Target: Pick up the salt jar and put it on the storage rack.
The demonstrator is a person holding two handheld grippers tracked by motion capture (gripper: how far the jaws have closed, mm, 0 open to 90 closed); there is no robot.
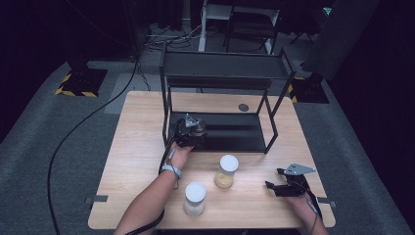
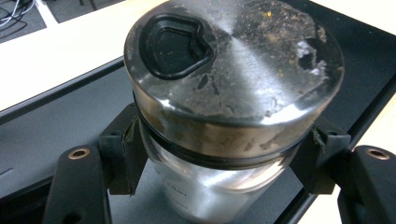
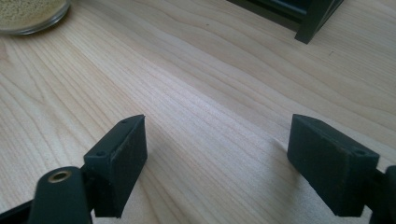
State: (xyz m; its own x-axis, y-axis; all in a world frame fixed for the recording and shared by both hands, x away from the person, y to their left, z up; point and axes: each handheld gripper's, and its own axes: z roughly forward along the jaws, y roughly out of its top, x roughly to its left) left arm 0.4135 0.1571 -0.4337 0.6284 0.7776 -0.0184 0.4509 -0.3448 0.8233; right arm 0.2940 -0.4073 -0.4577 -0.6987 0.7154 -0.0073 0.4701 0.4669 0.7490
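Dark floor and cables surround a pale wooden table (image 1: 137, 147), on whose far half stands a black two-tier metal rack (image 1: 222, 73). At the near left corner of the rack's lower shelf (image 1: 235, 132), the left gripper (image 1: 192, 131) is clamped on a glass jar with a metal lid (image 2: 233, 60). In the left gripper view its two black pads (image 2: 128, 156) press on the glass from either side just under the lid's rim, so the jaws are closed on the jar and hold it upright over the dark shelf surface. The lid is brushed steel, smeared with dark residue, with a black heart-shaped insert (image 2: 175, 44) set in its top. Whether the jar's base touches the shelf cannot be told. The right gripper (image 1: 279, 188) lies low at the near right corner of the table, well apart from the rack and the jars. In the right gripper view its jaws stand moderately apart with bare wood grain between them, gripping nothing. Two more jars stand on the near half of the table between the two hands: a white-lidded jar with yellowish contents (image 1: 227, 171) near the middle, just in front of the rack's near edge, and a white-lidded jar with pale contents (image 1: 195, 198) closer to the near edge, beside the person's left forearm (image 1: 147, 205).
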